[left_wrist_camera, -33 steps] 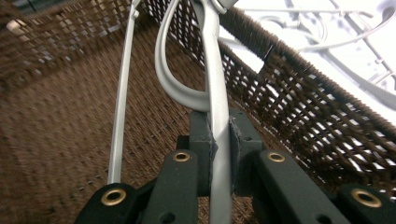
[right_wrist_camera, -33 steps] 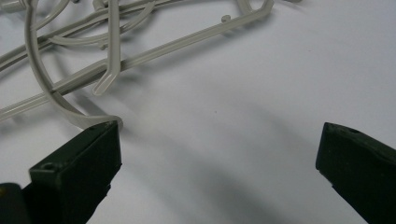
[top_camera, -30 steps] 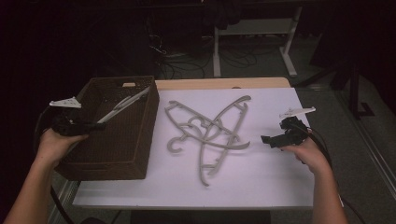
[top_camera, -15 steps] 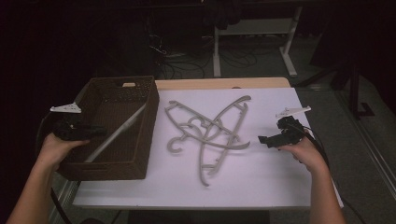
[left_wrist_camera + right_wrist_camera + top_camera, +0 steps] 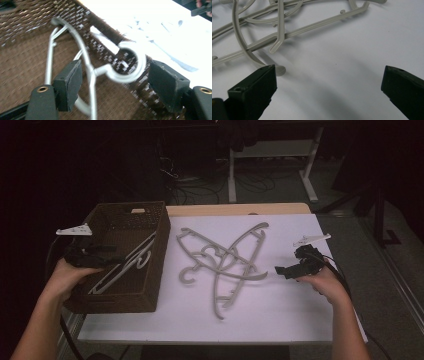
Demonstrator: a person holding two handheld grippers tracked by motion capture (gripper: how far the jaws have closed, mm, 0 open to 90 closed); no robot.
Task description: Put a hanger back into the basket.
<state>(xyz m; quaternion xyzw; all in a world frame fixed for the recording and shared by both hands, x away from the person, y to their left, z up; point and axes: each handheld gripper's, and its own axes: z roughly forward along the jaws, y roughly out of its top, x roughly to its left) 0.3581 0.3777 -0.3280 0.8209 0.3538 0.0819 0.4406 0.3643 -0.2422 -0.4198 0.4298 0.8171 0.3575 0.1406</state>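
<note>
A pale grey plastic hanger (image 5: 125, 266) lies slanted inside the brown woven basket (image 5: 115, 302) at the table's left. My left gripper (image 5: 116, 261) hovers over the basket's left side. Its jaws have just been opening and now stand open. In the left gripper view the hanger's hook (image 5: 130, 72) sits between the pads (image 5: 68, 83), which do not press on it. A crossed pile of grey hangers (image 5: 220, 262) rests mid-table. My right gripper (image 5: 281, 270) is open just right of that pile, low over the white top, with the hangers (image 5: 282, 32) ahead of its jaws.
The white table top (image 5: 280, 315) has bare room at the front and right. A wooden strip (image 5: 240, 209) runs along its far edge. Beyond it are a dark floor, cables and a table leg (image 5: 310, 175).
The left gripper held the hanger raised over the basket; its jaws have since opened and the hanger has dropped flat into the basket. The right hand has stayed put.
</note>
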